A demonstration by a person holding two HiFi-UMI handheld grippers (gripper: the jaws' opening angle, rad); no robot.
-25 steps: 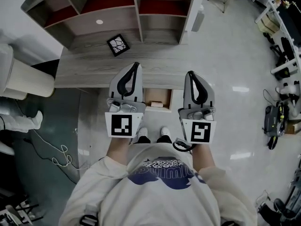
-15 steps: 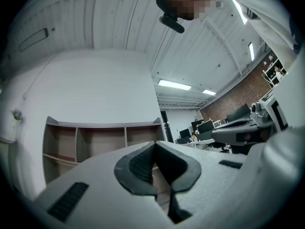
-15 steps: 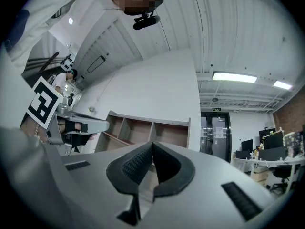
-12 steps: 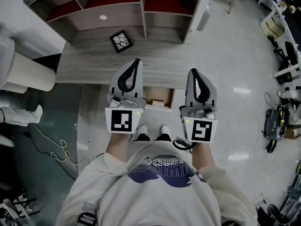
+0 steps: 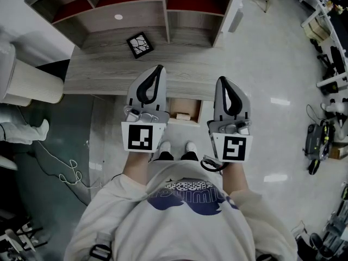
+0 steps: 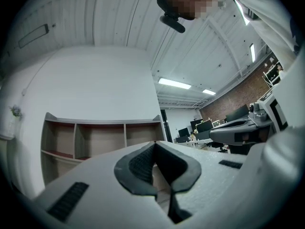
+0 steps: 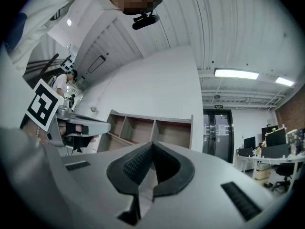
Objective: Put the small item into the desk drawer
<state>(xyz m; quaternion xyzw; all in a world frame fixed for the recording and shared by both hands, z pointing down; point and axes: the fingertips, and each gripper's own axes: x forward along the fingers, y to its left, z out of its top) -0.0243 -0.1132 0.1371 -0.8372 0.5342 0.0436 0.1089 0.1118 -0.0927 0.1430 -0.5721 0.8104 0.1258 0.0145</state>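
A small square black item with a white crack pattern [image 5: 140, 44] lies on the grey wooden desk [image 5: 98, 72], in front of the shelves. Below the desk's front edge a wooden drawer [image 5: 191, 111] stands open, with a pale little block [image 5: 182, 116] inside. My left gripper [image 5: 158, 68] is held over the desk's front edge, shut and empty, its tip a short way nearer than the patterned item. My right gripper [image 5: 222, 80] hangs level just right of the drawer, also shut with nothing in it. In the gripper views, the left gripper [image 6: 155, 144] and right gripper [image 7: 152, 144] show their jaws meeting at the tip.
An open shelf unit [image 5: 136, 7] with red-backed compartments stands at the back of the desk; a small white disc [image 5: 118, 17] lies on one shelf. A pale cylinder [image 5: 30, 86] stands left of the desk. Cables [image 5: 65, 173] trail on the floor. My feet [image 5: 175, 147] are below the drawer.
The head view has shifted slightly, so the desk sits a little lower in the picture. Both grippers hold the same places, shut.
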